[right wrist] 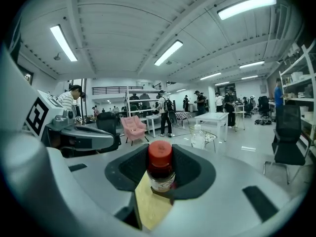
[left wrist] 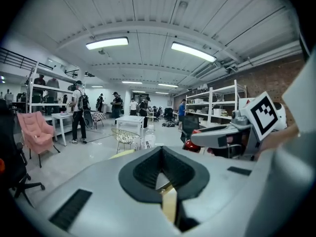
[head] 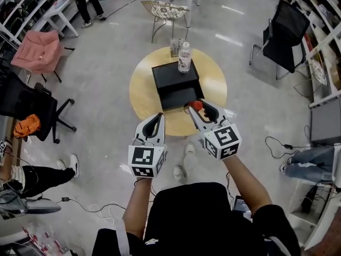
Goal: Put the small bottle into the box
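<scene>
- Overhead, in the head view, a black box (head: 176, 81) sits in the middle of a round wooden table (head: 143, 92), and a clear water bottle (head: 184, 56) stands at the box's far edge.
- The right gripper (head: 198, 109) hovers by the near right corner of the box, clamped on the small bottle (head: 197, 105), whose red cap shows between the jaws.
- The left gripper (head: 159, 116) hangs to the left, over the near edge of the table, with its jaw tips together and nothing between them.
- Farther off stand a wire chair (head: 165, 10) and, far left, a pink chair (head: 36, 51).
- From the left gripper view, the dark pads meet at the tips and hold nothing; the yellow tabletop shows through the gap below them.
- From the right gripper view, the pads press both sides of the small bottle, which stands upright with its cap above the jaws.
- A white table (right wrist: 217, 117) stands far behind.
</scene>
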`<state>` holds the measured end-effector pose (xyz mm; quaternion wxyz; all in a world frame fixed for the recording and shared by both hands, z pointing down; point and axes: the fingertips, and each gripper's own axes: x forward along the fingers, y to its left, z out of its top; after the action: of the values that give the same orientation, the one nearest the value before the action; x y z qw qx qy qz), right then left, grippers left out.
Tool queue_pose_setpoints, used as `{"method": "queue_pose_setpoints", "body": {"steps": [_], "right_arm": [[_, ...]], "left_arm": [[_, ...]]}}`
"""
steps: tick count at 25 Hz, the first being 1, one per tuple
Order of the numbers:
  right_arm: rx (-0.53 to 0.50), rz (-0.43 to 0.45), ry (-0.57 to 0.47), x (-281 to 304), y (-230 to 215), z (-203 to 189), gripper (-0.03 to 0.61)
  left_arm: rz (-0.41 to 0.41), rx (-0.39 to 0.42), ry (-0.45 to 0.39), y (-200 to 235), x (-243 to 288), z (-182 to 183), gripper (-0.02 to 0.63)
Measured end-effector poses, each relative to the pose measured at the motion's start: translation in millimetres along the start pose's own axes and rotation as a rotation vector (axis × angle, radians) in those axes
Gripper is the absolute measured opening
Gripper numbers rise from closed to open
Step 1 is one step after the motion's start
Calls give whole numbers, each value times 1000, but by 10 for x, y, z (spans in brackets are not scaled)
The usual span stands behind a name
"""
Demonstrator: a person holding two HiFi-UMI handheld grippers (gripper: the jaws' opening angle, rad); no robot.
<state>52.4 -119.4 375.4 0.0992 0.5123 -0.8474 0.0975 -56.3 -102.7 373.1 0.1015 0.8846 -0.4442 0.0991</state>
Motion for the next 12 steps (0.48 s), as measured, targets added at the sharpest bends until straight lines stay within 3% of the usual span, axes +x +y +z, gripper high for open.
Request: {"method": "queue_pose_setpoints", "body": {"steps": [12], "right_arm": [[40,74,125,691,-680,-493,137]], "left_arm": [[25,-67,126,46,1030,-409,11]]}}
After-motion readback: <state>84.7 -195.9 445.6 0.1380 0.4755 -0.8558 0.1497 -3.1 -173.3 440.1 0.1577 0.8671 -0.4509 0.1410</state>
